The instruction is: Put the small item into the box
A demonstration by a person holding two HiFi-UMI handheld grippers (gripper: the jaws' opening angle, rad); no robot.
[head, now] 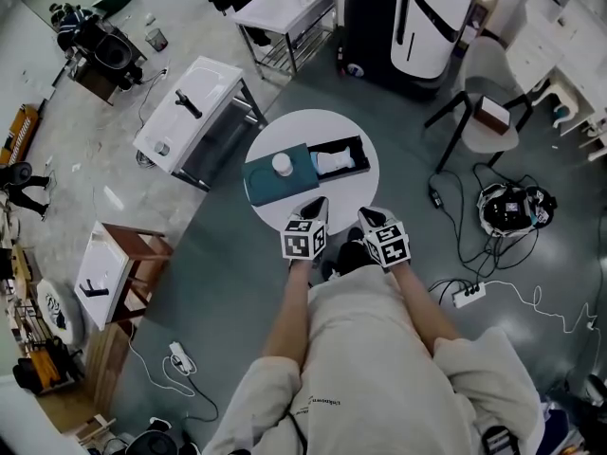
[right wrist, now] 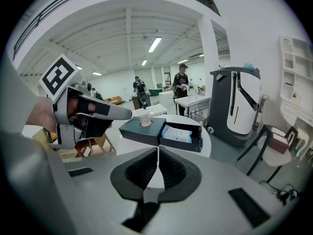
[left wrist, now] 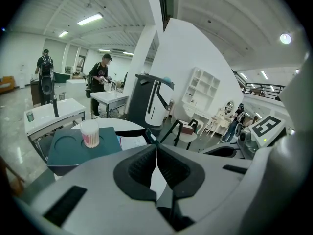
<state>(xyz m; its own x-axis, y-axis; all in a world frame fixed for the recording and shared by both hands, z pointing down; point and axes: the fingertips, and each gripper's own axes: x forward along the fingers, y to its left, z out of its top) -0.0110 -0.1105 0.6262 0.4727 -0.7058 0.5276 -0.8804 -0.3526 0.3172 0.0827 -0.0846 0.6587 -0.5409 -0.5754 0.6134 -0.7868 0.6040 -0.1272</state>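
Note:
A round white table [head: 356, 131] holds a teal lid [head: 261, 183] with a small white cup of cotton swabs [head: 282, 164] standing on it. Beside the lid lies an open black box [head: 349, 147] with a pale blue-white packet [head: 334, 163] inside. My left gripper [head: 319, 204] and right gripper [head: 367, 215] hover side by side at the table's near edge, both shut and empty. The left gripper view shows the cup [left wrist: 90, 133] on the lid [left wrist: 68, 145] beyond its shut jaws [left wrist: 156, 150]. In the right gripper view the box [right wrist: 182, 136] and cup [right wrist: 145, 119] lie past the touching jaws [right wrist: 158, 154], with the left gripper [right wrist: 113, 112] at the left.
A tall dark and white machine [head: 417, 17] stands behind the table, a grey chair [head: 488, 102] to its right. White work tables [head: 190, 112] sit to the left. Cables and a power strip [head: 469, 294] lie on the floor at right. People stand far back [left wrist: 100, 80].

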